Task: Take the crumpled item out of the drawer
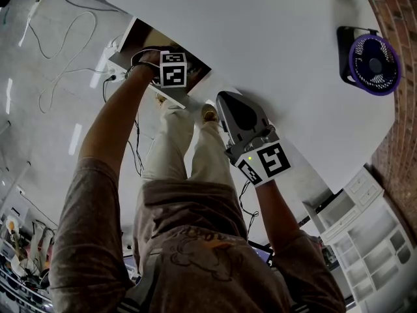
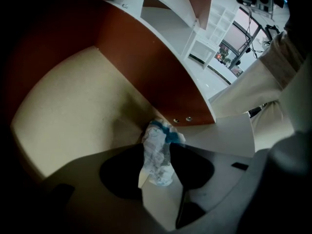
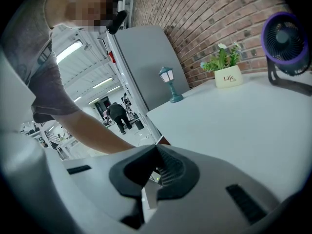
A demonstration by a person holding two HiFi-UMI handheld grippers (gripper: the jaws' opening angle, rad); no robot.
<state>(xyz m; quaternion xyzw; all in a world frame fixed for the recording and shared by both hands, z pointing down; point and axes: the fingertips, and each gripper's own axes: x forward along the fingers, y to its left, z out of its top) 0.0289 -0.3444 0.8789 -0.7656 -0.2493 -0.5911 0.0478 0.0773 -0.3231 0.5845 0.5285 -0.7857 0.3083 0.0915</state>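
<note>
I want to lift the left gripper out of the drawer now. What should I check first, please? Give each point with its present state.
1. Drawer open: ok.
2. Crumpled item between the left gripper jaws: ok.
3. Pads pressing on it: ok, it looks pinched.
4. Item free of the drawer wall: cannot tell.
5. Right gripper shut, empty, at the table edge, apart from the drawer: ok.

A mock home corner inside a lab hall was suggested: a brick wall (image 3: 209,18), a white worktop (image 3: 234,116) dressed with a fan (image 1: 373,62), a potted plant (image 3: 226,67) and a small lamp (image 3: 168,82), white shelving (image 1: 368,237), and strip lights (image 3: 70,50) over an open hall seen beyond.
</note>
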